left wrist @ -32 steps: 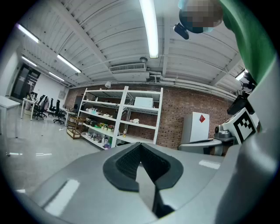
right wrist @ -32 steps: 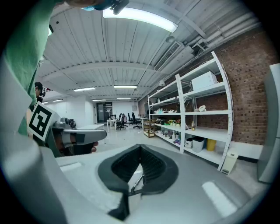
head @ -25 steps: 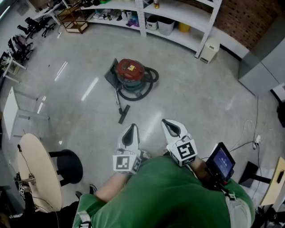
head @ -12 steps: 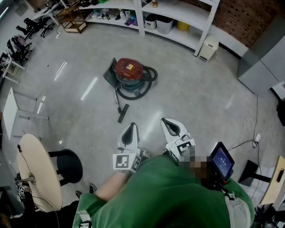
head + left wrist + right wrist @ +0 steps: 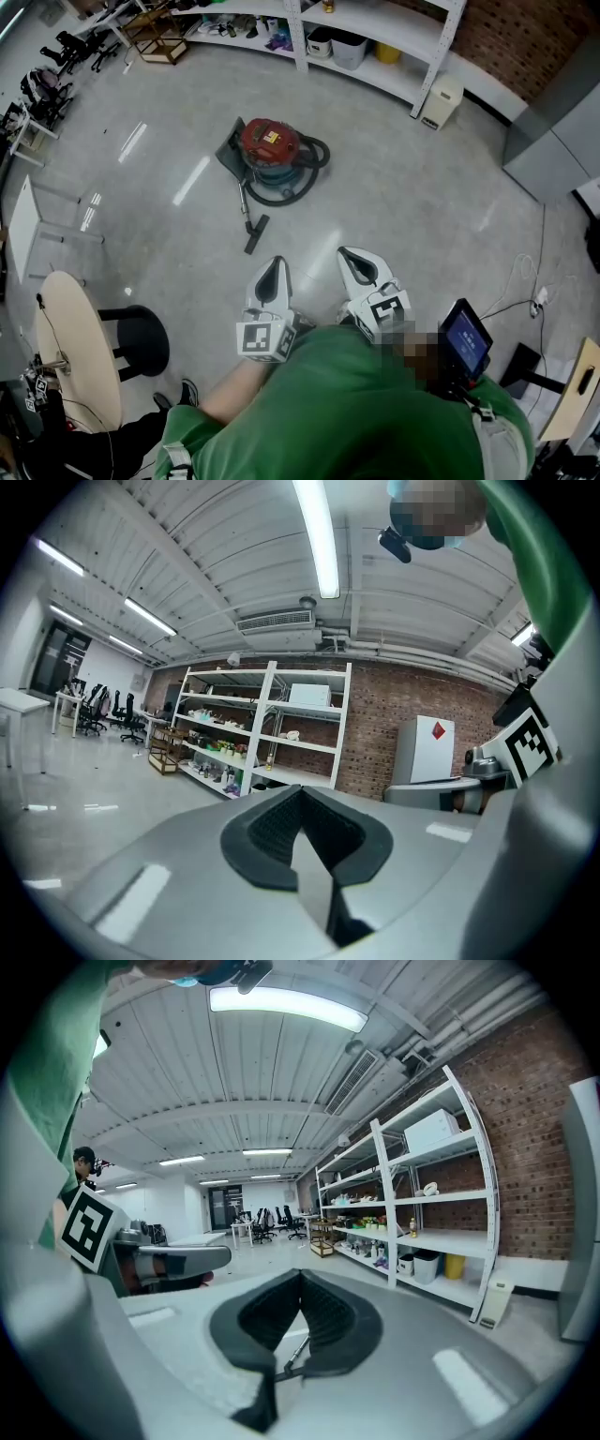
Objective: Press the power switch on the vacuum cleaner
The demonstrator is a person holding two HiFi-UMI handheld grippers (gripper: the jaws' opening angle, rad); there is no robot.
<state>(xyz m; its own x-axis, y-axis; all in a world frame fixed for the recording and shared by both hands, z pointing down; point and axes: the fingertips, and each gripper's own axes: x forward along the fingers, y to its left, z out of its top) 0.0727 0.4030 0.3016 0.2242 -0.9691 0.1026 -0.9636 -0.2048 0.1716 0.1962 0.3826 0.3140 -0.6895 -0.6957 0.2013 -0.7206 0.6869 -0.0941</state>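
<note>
The red vacuum cleaner (image 5: 272, 143) sits on the grey floor well ahead of me, its dark hose (image 5: 298, 183) coiled round it. Its wand runs toward me and ends in a floor nozzle (image 5: 255, 233). My left gripper (image 5: 275, 266) and right gripper (image 5: 348, 255) are held side by side close to my body, far short of the vacuum cleaner. Both are shut with nothing in them. In the left gripper view the left gripper (image 5: 300, 810) points at the shelving. In the right gripper view the right gripper (image 5: 300, 1286) also shows its pads pressed together.
White shelving (image 5: 375, 42) lines the far wall, with a white box (image 5: 441, 101) at its foot. A round beige table (image 5: 80, 361) and black stool (image 5: 139, 339) stand at my left. A grey cabinet (image 5: 553, 131) and a floor cable (image 5: 525, 291) are at my right.
The head view has shifted slightly, so the vacuum cleaner sits a little higher in frame. Both grippers stay shut in front of me.
</note>
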